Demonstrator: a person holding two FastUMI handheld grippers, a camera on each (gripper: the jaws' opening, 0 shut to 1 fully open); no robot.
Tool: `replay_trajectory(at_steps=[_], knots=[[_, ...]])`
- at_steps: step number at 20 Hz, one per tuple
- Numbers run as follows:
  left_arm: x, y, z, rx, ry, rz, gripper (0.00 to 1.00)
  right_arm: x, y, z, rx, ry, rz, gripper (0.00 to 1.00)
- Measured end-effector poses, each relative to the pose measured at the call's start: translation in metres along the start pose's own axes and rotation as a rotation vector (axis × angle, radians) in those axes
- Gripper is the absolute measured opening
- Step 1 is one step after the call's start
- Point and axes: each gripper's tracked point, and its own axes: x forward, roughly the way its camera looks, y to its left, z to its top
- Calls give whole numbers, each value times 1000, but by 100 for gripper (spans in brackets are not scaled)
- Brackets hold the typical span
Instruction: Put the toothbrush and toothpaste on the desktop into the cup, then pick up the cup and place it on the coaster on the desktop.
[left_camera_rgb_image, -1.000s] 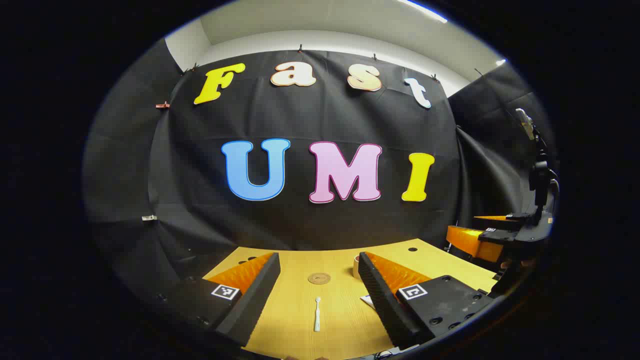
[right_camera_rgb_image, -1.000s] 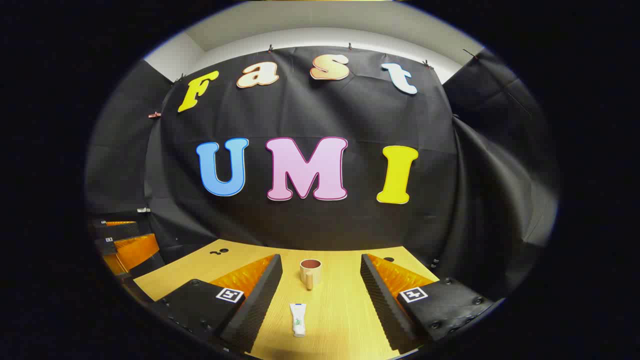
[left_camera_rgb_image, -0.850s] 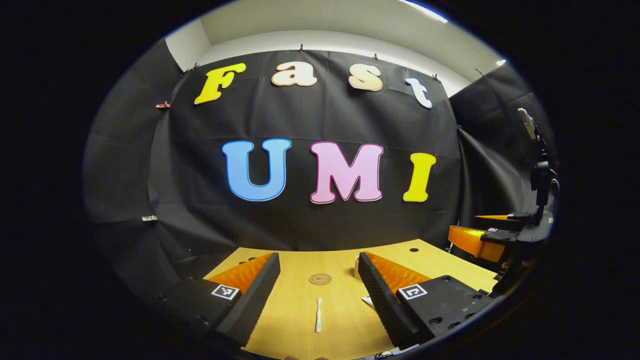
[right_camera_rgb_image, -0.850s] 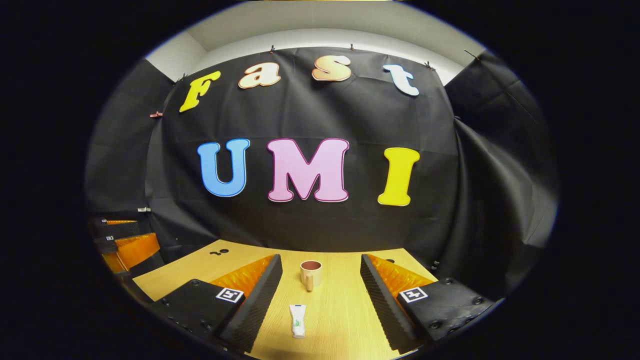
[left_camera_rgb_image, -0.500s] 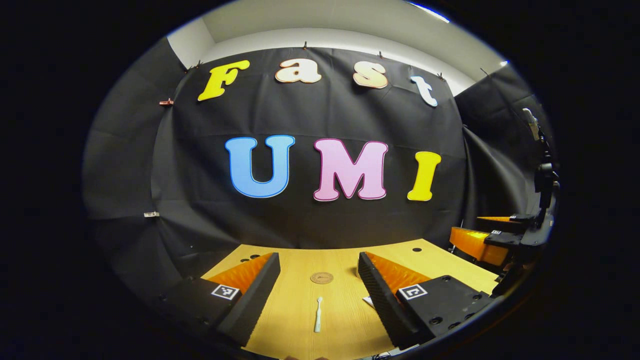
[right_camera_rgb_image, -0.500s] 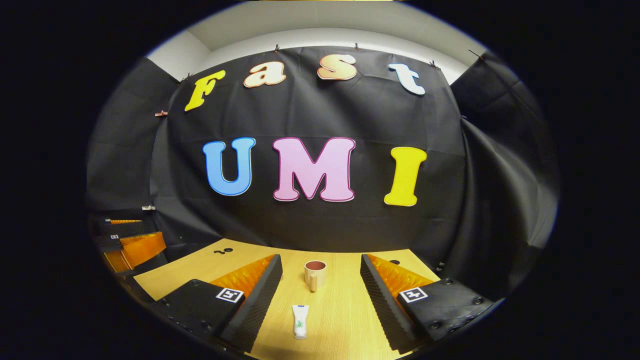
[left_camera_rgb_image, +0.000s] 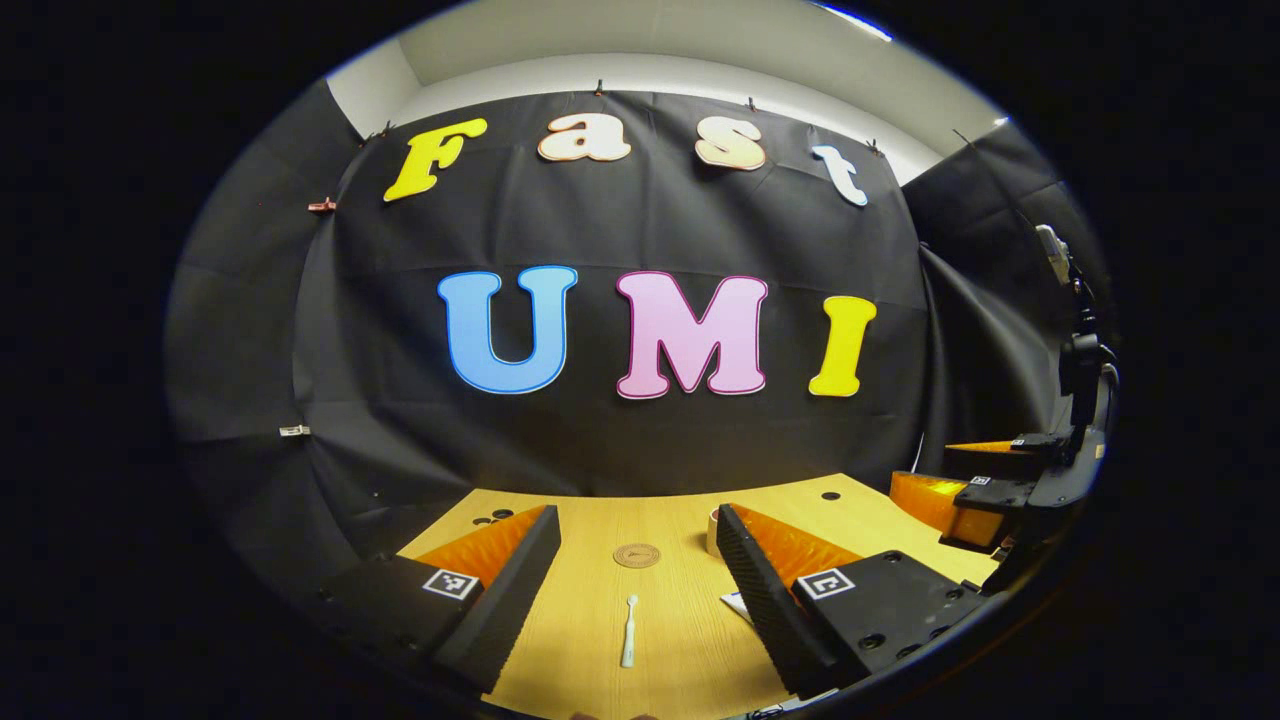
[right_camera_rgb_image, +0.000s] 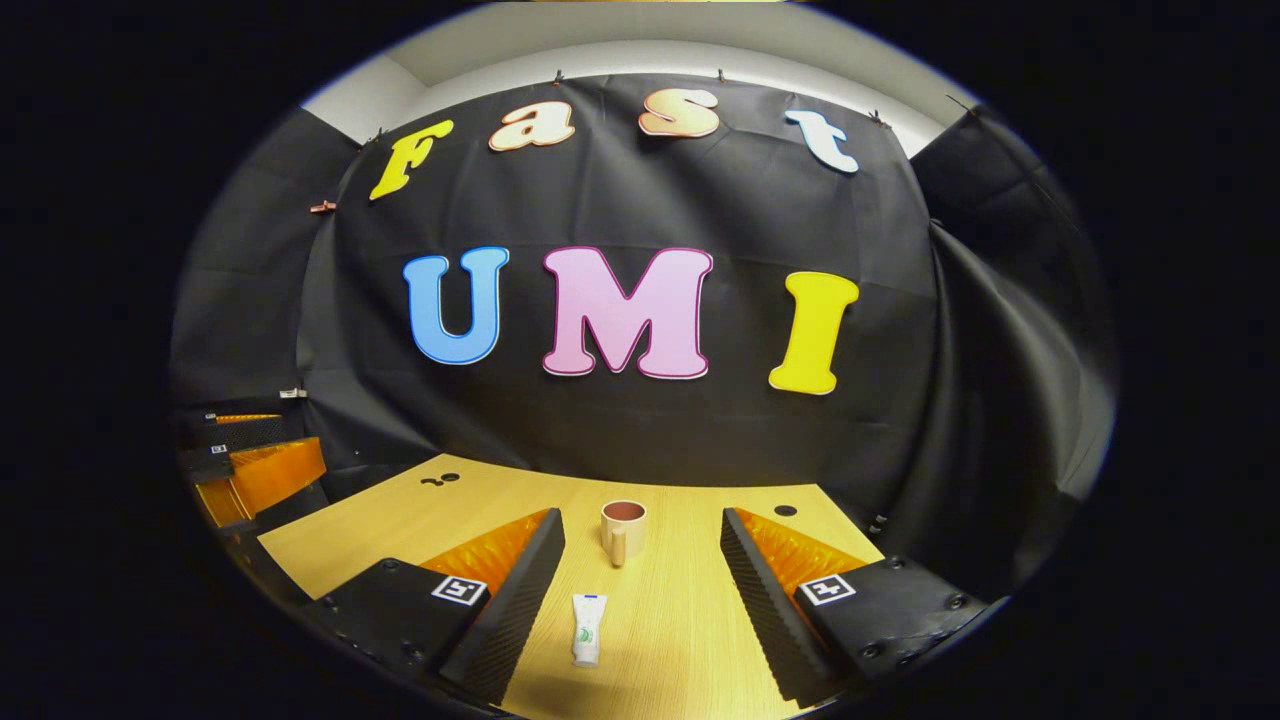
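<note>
The left gripper (left_camera_rgb_image: 636, 572) stands wide open; the toothbrush (left_camera_rgb_image: 628, 630) lies lengthwise between its jaws. The right gripper (right_camera_rgb_image: 640, 570) is also wide, with the toothpaste (right_camera_rgb_image: 587, 615) lengthwise between them, cap toward the camera.

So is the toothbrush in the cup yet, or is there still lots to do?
Nothing is done yet. The toothbrush lies flat on the desktop, between the open fingers of the left gripper. The toothpaste lies in front of the empty cup, between the open right gripper fingers. Neither holds anything. Both items must go in, then the cup onto the coaster.
</note>
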Motion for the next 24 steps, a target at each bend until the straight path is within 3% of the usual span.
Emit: replay_trajectory(at_steps=[12, 24], knots=[[7, 22, -33, 6, 76, 70, 100, 50, 18, -53, -19, 158, 54, 97], [8, 61, -74, -34, 205, 234, 100, 104, 47, -167, -4, 511, 145, 97]])
